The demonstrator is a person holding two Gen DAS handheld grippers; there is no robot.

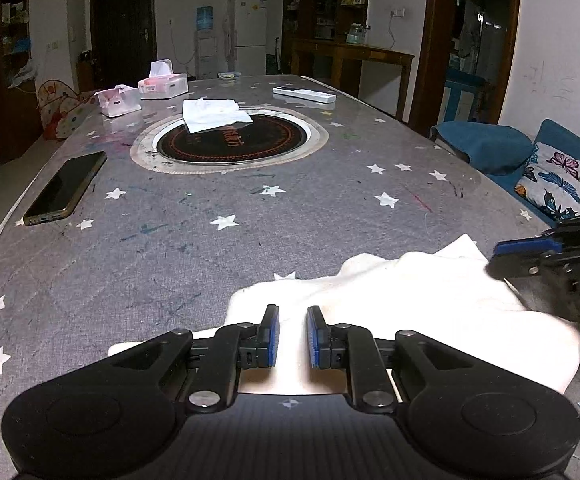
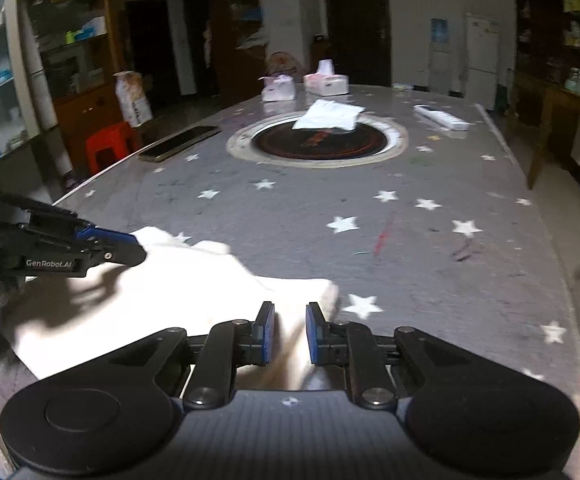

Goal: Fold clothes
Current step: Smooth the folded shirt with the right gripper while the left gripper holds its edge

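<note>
I'm mid-fold: my left gripper (image 1: 293, 336) and right gripper (image 2: 290, 334), jaws narrowed, each seemingly pinch the crumpled white cotton garment (image 1: 389, 292) at lower frame; next, draw it flat.

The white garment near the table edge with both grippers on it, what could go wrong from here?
1. The white garment is bunched, so a fold made now could trap creases.
2. The left gripper and right gripper each seem to pinch only a thin bit of cloth; a tug might slip it free.
3. The garment lies near the table edge and could slide off.
</note>
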